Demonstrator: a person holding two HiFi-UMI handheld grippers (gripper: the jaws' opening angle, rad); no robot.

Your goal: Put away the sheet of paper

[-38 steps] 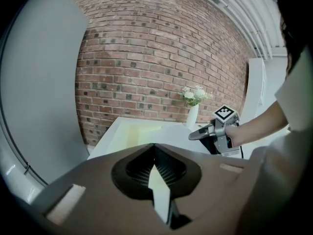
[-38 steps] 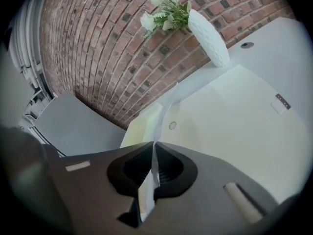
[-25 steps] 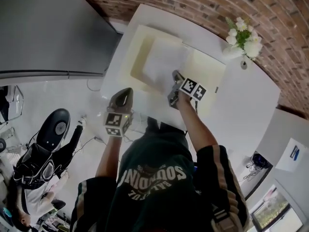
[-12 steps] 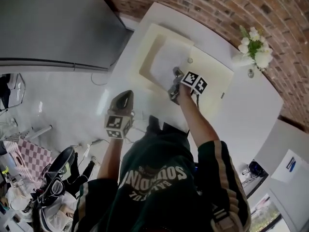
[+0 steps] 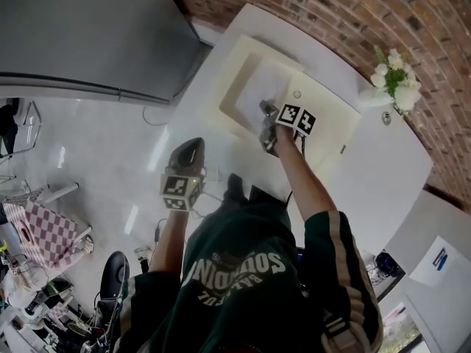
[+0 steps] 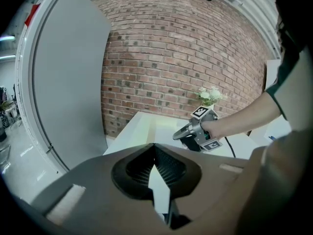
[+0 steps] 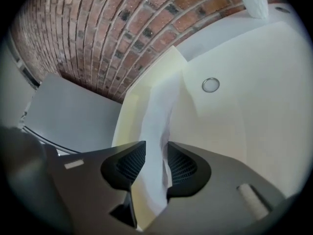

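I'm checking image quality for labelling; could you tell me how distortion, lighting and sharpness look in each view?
Head view: evenly lit, the white table bows at its edge. Left gripper view: the brick wall curves, corners black. Right gripper view: the sheet of paper looks soft and washed out; the brick wall behind is sharper.

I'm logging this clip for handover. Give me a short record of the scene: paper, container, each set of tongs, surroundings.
sheet of paper: white, reaching into the case's recessed half
open cream case: on the white table; flat half has a round snap
right tongs: jaws apart, just been opening; paper's near edge between them, not pinched
left tongs: jaws together, empty, held short of the case
flowers: white, at the table's far side by the brick wall
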